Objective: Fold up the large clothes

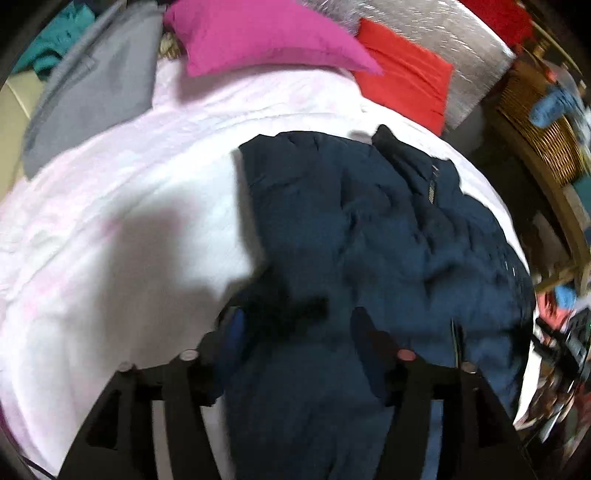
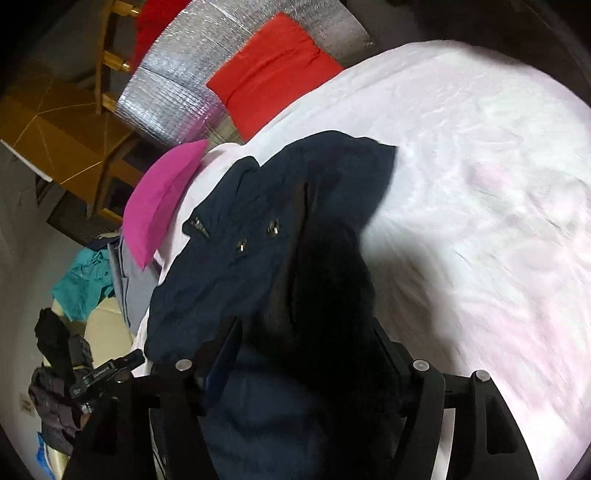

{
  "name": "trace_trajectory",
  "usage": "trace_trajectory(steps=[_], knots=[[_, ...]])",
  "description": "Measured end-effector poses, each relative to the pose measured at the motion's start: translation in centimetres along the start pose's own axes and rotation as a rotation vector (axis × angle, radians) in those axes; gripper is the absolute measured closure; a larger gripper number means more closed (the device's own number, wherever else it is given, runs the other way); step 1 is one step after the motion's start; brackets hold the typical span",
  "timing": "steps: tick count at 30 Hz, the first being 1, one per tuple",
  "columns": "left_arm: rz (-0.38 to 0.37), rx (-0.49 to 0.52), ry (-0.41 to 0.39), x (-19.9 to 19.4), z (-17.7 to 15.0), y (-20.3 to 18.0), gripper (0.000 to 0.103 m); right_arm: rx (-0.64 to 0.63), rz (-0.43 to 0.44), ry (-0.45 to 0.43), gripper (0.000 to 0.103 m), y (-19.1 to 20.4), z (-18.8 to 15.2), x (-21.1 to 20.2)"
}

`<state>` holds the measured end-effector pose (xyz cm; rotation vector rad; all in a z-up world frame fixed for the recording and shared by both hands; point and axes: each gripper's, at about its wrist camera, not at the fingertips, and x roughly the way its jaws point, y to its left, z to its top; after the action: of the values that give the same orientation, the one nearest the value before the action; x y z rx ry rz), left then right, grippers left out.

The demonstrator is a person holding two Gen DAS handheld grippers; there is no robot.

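A dark navy padded jacket lies on a white and pale pink bed sheet. My left gripper is over the jacket's near edge, and dark fabric bunches between its fingers, so it looks shut on the jacket. In the right wrist view the jacket is lifted and draped, with two metal snaps showing. My right gripper has a thick fold of the jacket between its fingers and looks shut on it. The other gripper shows at lower left.
A magenta pillow and a red pillow lie at the head of the bed against a silver padded panel. Grey clothing and teal cloth lie at the far left. A wicker basket and wooden furniture stand beside the bed.
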<state>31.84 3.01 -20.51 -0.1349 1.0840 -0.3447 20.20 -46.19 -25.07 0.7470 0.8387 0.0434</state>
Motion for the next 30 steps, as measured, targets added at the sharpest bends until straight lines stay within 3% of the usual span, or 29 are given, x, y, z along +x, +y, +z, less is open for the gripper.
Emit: trace_trajectory(steps=[9,13,17,24,27,30], knots=[[0.006,0.108,0.044,-7.5,-13.8,1.7,0.038,0.024,0.077,-0.009,0.031,-2.3,-7.7,-8.6],[-0.06,0.046,0.068,-9.6,-18.8,3.0,0.035,0.026,0.09,0.01,0.03,-3.2,-11.9,-11.4],[-0.175,-0.09,0.173,-9.4,-23.0,4.5,0.031,0.076,0.091,0.053,0.029,-4.7,-15.7,-12.4],[-0.353,-0.278,0.234,-7.9,-25.7,6.7,0.029,0.168,0.102,0.15,0.029,-7.6,-20.6,-12.1],[-0.351,-0.327,0.225,-7.0,-26.0,7.5,0.028,0.205,0.154,0.167,0.029,-8.2,-21.2,-11.5],[-0.376,-0.359,0.229,-5.8,-26.3,7.9,0.028,0.195,0.141,0.183,0.029,-8.1,-21.5,-10.7]])
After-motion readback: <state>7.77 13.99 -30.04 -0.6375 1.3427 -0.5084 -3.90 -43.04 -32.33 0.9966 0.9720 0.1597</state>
